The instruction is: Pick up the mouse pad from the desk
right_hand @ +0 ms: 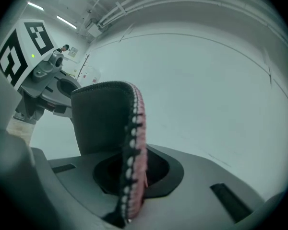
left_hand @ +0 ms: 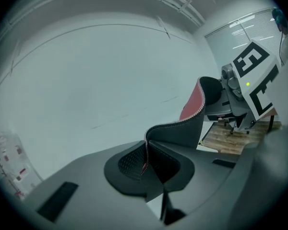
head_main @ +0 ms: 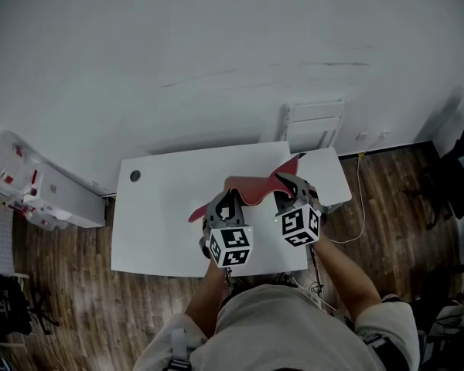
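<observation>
The mouse pad [head_main: 251, 191], red on top with a dark underside and stitched edge, hangs lifted above the white desk [head_main: 158, 207], sagging between my two grippers. My left gripper [head_main: 219, 209] is shut on its left edge; in the left gripper view the pad [left_hand: 182, 123] curls up from the jaws toward the right gripper [left_hand: 240, 95]. My right gripper [head_main: 292, 189] is shut on the pad's right edge. In the right gripper view the pad's stitched rim [right_hand: 132, 143] stands edge-on between the jaws, and the left gripper [right_hand: 38, 75] shows beyond it.
A round cable hole [head_main: 134, 175] sits in the desk's far left corner. A white chair [head_main: 313, 126] stands behind the desk against the wall. White storage boxes [head_main: 31, 188] lie on the wooden floor at left. A cable [head_main: 361, 199] trails off the desk's right side.
</observation>
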Available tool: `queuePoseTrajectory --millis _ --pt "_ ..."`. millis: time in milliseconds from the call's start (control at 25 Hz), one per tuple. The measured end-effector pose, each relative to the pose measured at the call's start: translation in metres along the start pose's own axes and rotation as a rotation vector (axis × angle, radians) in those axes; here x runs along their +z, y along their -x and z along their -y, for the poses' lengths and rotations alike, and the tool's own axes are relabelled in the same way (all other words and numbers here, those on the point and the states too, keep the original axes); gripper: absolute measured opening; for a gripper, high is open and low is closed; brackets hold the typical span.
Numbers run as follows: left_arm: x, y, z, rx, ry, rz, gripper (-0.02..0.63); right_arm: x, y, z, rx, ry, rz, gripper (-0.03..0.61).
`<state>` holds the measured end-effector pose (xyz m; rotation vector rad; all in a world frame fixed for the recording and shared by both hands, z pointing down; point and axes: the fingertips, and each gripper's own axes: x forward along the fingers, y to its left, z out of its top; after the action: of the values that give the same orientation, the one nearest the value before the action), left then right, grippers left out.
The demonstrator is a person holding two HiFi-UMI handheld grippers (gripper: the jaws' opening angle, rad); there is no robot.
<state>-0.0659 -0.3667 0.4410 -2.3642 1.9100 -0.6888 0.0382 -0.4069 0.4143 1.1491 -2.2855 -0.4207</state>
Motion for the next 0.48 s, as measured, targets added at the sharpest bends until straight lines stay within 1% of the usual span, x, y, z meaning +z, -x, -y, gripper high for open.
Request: queuePoseTrajectory --millis 160,320,480 --pt "0.026 -0.001 -0.019 0.037 0.008 0.051 0.028 0.021 0.000 0.014 -0.027 -0.012 0.043 0.051" --pt "0.056 0.004 -0.041 0.085 0.035 0.122 0.028 0.045 0.004 0.025 -0.047 -0.034 0.101 0.051" --pt "0.080 0.018 -0.058 0.119 0.052 0.204 0.028 0.072 0.012 0.030 -0.051 -0.091 0.170 0.051"
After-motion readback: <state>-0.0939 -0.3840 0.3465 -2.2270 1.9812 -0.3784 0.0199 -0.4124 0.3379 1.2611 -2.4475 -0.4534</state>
